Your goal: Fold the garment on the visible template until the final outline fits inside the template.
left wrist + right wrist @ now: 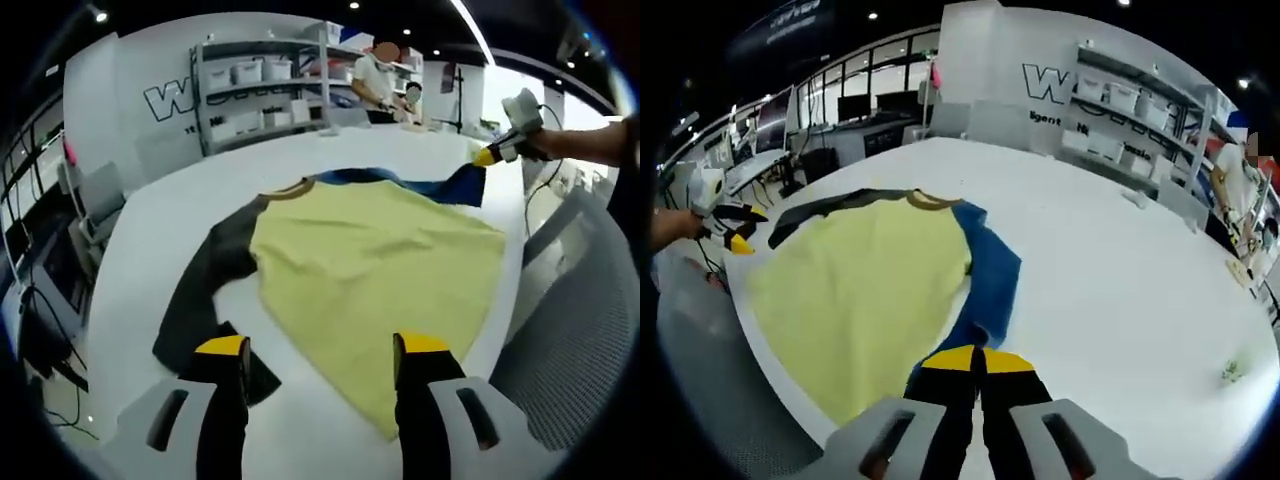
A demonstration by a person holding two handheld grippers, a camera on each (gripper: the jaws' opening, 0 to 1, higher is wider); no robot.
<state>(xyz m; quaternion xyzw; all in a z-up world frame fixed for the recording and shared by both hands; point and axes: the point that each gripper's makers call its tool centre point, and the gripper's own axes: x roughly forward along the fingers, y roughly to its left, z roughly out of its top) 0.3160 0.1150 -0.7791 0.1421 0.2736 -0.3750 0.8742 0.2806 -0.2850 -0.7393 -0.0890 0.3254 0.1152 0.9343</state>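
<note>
The garment (pixel 375 265) lies spread on a white table (pixel 160 230), its yellow body flat with mild wrinkles and one lower corner running close to the table's near edge. A dark grey sleeve (pixel 205 290) stretches toward the left gripper (pixel 322 355), a blue sleeve (pixel 990 275) toward the right gripper (pixel 976 358), and a tan collar (pixel 288 188) sits at the far side. In the right gripper view, broad bare table opens to the right of the shirt. The left gripper hangs just above the yellow hem and grey cuff, its jaws spread wide with nothing between them. The right gripper's yellow-tipped jaws are pressed together on the blue sleeve's end. Shelving with white bins (pixel 260 85) stands far behind.
</note>
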